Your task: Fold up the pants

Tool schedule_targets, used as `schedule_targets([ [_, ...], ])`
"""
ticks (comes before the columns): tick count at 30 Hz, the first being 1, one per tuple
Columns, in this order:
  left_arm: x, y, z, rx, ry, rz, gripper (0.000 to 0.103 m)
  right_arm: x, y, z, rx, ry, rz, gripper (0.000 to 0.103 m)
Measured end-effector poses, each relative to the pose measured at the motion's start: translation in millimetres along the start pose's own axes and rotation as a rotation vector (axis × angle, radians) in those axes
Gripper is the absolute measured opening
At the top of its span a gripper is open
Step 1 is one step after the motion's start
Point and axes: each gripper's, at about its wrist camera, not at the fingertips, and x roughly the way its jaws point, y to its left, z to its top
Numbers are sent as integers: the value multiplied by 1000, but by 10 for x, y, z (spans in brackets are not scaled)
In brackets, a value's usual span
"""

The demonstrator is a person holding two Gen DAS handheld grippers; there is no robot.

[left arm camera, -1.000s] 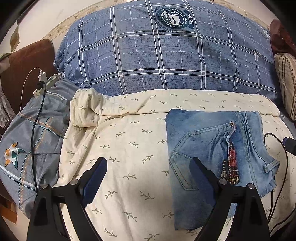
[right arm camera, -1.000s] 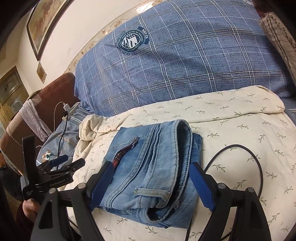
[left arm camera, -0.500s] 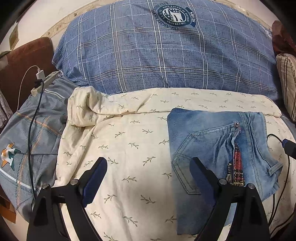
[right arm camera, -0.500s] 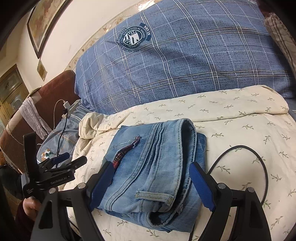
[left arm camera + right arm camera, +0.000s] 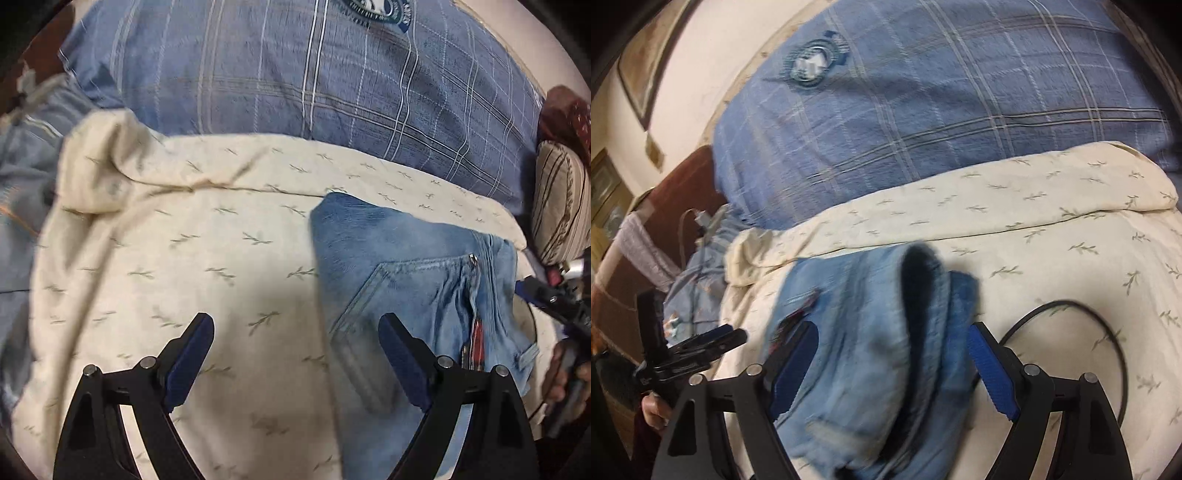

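Both tongs wide open, gripping nothing: left tongs (image 5: pixel 297 339) over the quilt (image 5: pixel 184 258), right tongs (image 5: pixel 892 349) straddling the folded jeans (image 5: pixel 871 354). Only the right view shows the black cable (image 5: pixel 1108 332).

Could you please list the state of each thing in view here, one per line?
Jeans: folded into a thick bundle, lying on the cream blanket.
Left gripper: open, empty, above the blanket at the jeans' edge.
Right gripper: open, jaws either side of the jeans, not pressing.
Black cable: looped loose on the blanket.
Blue plaid pillow: lying behind the blanket.
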Motion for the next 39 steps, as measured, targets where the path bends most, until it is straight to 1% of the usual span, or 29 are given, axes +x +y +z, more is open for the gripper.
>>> schedule_targets([
  [1, 52, -11, 17, -7, 9, -20, 91, 67, -22, 29, -7, 14, -1, 85],
  [3, 157, -45, 39, -18, 25, -87, 91, 221, -105, 69, 6, 59, -17, 85],
  [4, 214, -67, 40, -20, 39, -108, 91, 288, -168, 74, 31, 88, 0, 85],
  [6, 297, -110, 38, -9, 64, -123, 91, 411, -269, 60, 79, 146, 47, 84],
  [7, 336, -141, 30, 1, 73, -143, 91, 435, -292, 59, 83, 147, 55, 85],
  [8, 360, -158, 25, 2, 76, -158, 91, 433, -289, 58, 79, 145, 66, 84],
  [9, 372, -164, 30, -4, 74, -171, 91, 441, -282, 60, 82, 154, 96, 81],
  [10, 379, -174, 31, -8, 75, -190, 89, 462, -270, 46, 90, 170, 141, 74],
  [11, 382, -184, 35, -8, 75, -217, 84, 472, -254, 34, 87, 170, 143, 71],
  [12, 388, -202, 40, -7, 78, -245, 71, 480, -212, 15, 65, 168, 121, 68],
  [13, 389, -213, 49, -10, 84, -265, 62, 481, -188, 8, 54, 171, 112, 57],
  [14, 372, -224, 45, -15, 72, -264, 61, 472, -172, 5, 54, 169, 110, 50],
  [15, 357, -246, 46, -5, 62, -261, 56, 452, -162, 8, 62, 164, 117, 47],
  [16, 339, -254, 44, 3, 54, -256, 51, 428, -154, 10, 71, 156, 125, 41],
  [17, 324, -259, 50, 5, 47, -251, 48, 407, -132, 15, 76, 149, 128, 38],
  [18, 302, -253, 60, -1, 40, -250, 41, 382, -119, 18, 76, 142, 125, 38],
  [19, 285, -232, 82, -8, 36, -253, 37, 360, -95, 18, 73, 133, 116, 36],
  [21, 228, -205, 112, -28, 23, -264, 33, 323, -50, 28, 65, 109, 109, 34],
  [25, 100, -214, 176, -27, -8, -264, 31, 262, 69, 118, 74, 68, 142, 31],
  [29, -89, -153, 298, -47, -69, -265, 30, 280, 146, 185, 92, 48, 169, 31],
  [31, -139, -105, 354, -58, -89, -256, 30, 332, 178, 212, 108, 44, 188, 31],
  [33, -144, -15, 416, -75, -99, -230, 30, 405, 207, 237, 126, 42, 202, 31],
  [35, -70, 77, 453, -100, -76, -211, 30, 525, 239, 256, 143, 48, 204, 31],
  [36, -6, 122, 455, -97, -27, -191, 30, 588, 248, 258, 147, 55, 198, 31],
  [39, 207, 200, 410, -107, 15, -117, 32, 776, 258, 239, 129, 75, 126, 31],
])
